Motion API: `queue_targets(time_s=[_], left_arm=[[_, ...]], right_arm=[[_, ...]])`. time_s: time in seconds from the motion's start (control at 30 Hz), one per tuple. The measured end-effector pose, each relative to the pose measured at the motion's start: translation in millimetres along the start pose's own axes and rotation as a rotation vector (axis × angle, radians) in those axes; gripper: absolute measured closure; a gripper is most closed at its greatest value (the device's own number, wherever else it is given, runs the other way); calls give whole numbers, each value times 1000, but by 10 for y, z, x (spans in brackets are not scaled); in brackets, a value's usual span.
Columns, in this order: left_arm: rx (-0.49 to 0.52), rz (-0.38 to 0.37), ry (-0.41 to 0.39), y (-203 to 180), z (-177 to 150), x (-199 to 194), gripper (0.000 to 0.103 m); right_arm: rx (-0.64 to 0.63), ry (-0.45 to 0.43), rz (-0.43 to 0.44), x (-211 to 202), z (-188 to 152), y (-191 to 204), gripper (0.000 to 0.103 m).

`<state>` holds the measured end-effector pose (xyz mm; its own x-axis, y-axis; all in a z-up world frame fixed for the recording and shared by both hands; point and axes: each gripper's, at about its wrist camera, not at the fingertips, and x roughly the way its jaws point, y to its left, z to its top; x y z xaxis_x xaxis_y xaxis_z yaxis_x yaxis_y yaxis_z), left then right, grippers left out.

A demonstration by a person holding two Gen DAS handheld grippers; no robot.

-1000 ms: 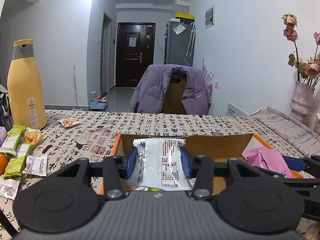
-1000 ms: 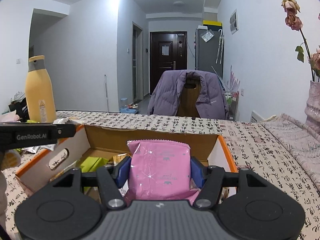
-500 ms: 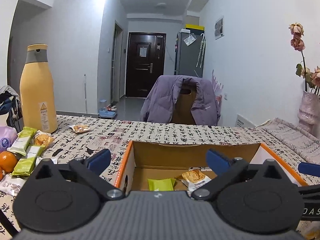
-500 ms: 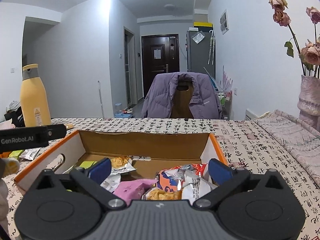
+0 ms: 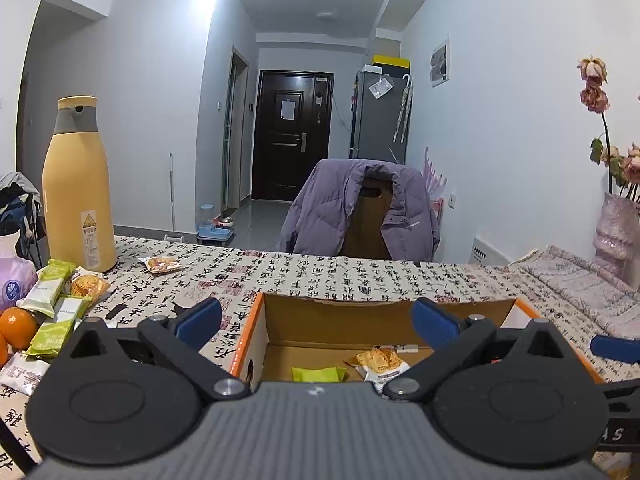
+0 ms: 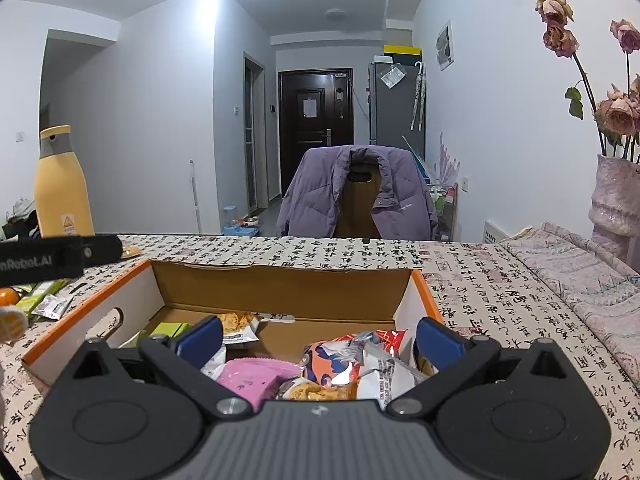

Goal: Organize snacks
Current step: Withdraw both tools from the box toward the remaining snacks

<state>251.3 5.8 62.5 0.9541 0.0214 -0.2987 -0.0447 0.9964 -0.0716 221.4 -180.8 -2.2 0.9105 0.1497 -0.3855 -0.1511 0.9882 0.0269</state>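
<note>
With both your left gripper and right gripper spread wide and empty over the box, reach left of them next for the loose snacks on the table.

The right gripper hangs with its blue pads spread wide and nothing between them, above a cardboard box on the patterned tablecloth. Inside lie a pink packet, an orange-and-white wrapper, a green bar and a cracker pack. A yellow bottle stands far left
</note>
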Motion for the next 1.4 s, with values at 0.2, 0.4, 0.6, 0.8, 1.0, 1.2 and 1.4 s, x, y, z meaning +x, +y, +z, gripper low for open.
queue_targets(time_s=[0.2, 0.4, 0.6, 0.8, 1.0, 1.2, 1.4], left_arm=[[3, 22, 12, 37, 67, -125, 0], [17, 26, 12, 106, 32, -384, 0], [30, 24, 16, 210, -86, -711, 0], [25, 17, 62, 359, -300, -977, 0], [33, 22, 97, 454, -515, -1160, 0], [34, 34, 119, 596, -711, -1319, 0], [21, 36, 134, 822, -858, -1463, 0]], right_arm=[[-12, -16, -11, -185, 59, 34, 0], [-25, -13, -9, -411, 42, 110, 0], [-34, 3, -9, -706, -53, 237, 0], [-41, 12, -10, -1044, -238, 340, 0], [-35, 43, 8, -1247, -428, 438, 0], [-46, 71, 23, -1383, -619, 682, 0], [-64, 123, 2, -1340, -836, 1054, 0]])
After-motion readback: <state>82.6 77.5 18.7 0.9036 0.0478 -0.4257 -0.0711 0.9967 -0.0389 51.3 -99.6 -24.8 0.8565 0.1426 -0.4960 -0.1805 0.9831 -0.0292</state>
